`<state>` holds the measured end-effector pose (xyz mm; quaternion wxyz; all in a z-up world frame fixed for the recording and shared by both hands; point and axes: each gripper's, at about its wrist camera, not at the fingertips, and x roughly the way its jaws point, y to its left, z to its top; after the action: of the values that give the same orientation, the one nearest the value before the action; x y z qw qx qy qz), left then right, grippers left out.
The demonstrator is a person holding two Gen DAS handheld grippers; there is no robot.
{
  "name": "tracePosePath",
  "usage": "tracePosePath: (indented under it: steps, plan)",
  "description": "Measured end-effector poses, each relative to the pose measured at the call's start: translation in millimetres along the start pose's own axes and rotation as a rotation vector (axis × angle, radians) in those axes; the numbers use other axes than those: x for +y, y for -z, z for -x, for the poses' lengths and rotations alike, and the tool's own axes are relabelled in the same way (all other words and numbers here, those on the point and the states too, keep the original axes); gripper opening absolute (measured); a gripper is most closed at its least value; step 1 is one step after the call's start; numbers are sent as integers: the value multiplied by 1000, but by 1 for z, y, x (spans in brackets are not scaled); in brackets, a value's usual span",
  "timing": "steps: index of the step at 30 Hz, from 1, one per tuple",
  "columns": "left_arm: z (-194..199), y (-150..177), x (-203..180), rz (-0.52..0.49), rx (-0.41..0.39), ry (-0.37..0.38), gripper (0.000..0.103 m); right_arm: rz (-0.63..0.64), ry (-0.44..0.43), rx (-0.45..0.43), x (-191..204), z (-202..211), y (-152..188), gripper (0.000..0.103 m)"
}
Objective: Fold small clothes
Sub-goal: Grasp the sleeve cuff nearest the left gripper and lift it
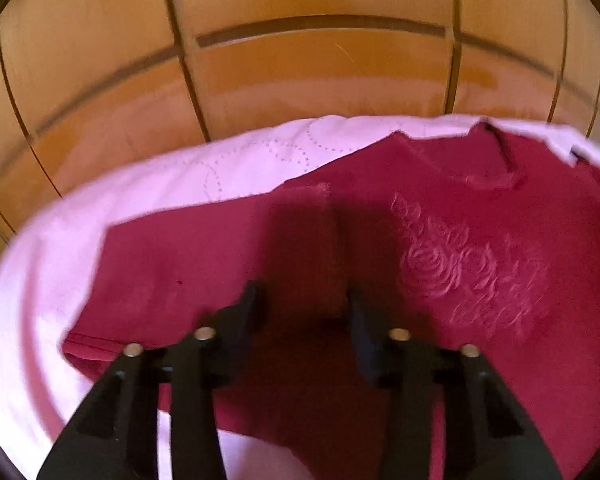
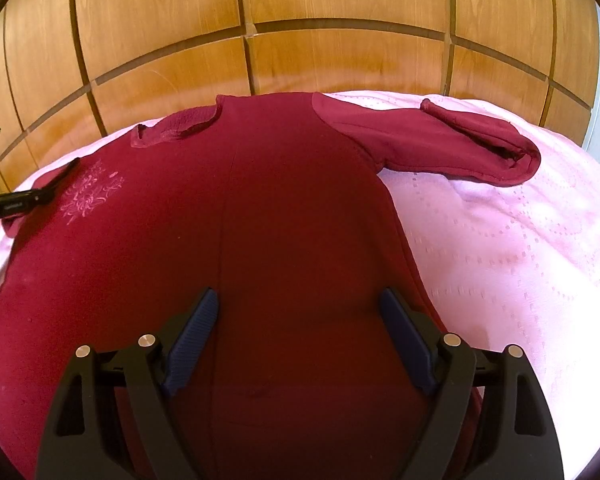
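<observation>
— Where was the garment lying when you stopped?

— The dark red top (image 2: 259, 200) lay spread flat on the pink bedspread (image 2: 520, 260), with its neckline (image 2: 179, 128) towards the wooden panelling (image 2: 340, 0). One long sleeve (image 2: 440, 144) stuck out to my right, doubled back on itself, and nothing had been folded across the body yet.

— What was your left gripper doing?

— My left gripper (image 1: 304, 304) hung low over the top, just beside the rose print (image 1: 472, 268). Its jaws stood narrow, with a dark strip of cloth between them. That view was smeared, so I could not tell whether the pads had really pinched a ridge of fabric or only hovered over a shadow.

— And the right one?

— My right gripper (image 2: 300, 304) stood wide open above the lower middle of the body. It held nothing, and its blue pads were clear of the cloth as far as I could see.

— How did you judge the fold should go?

— I reckoned the sleeve had to come in first, laid flat across the chest. I meant to pinch one layer only, close to an edge or seam, and lift just enough to clear the bedspread. A deep bite would have dragged the quilted cover along too. The free gripper could have pinned the body down while the other carried its edge over, which would have kept the crease straight.
</observation>
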<state>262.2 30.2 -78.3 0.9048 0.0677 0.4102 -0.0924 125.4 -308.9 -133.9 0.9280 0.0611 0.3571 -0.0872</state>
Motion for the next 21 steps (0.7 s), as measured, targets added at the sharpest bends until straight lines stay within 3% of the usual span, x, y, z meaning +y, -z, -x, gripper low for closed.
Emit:
tracePosePath:
  steps: [2, 8, 12, 18, 21]
  plan:
    - [5, -1, 12, 80, -18, 26, 14, 0, 0, 0, 0, 0, 0, 82]
    - [33, -4, 47, 149, -121, -33, 9, 0, 0, 0, 0, 0, 0, 82]
    - [60, 2, 102, 278, -186, -118, 9, 2, 2, 0, 0, 0, 0, 82]
    - [78, 30, 191, 489, -172, -244, 9, 3, 3, 1, 0, 0, 0, 82]
    - [81, 45, 224, 548, -162, -314, 9, 3, 3, 0, 0, 0, 0, 82]
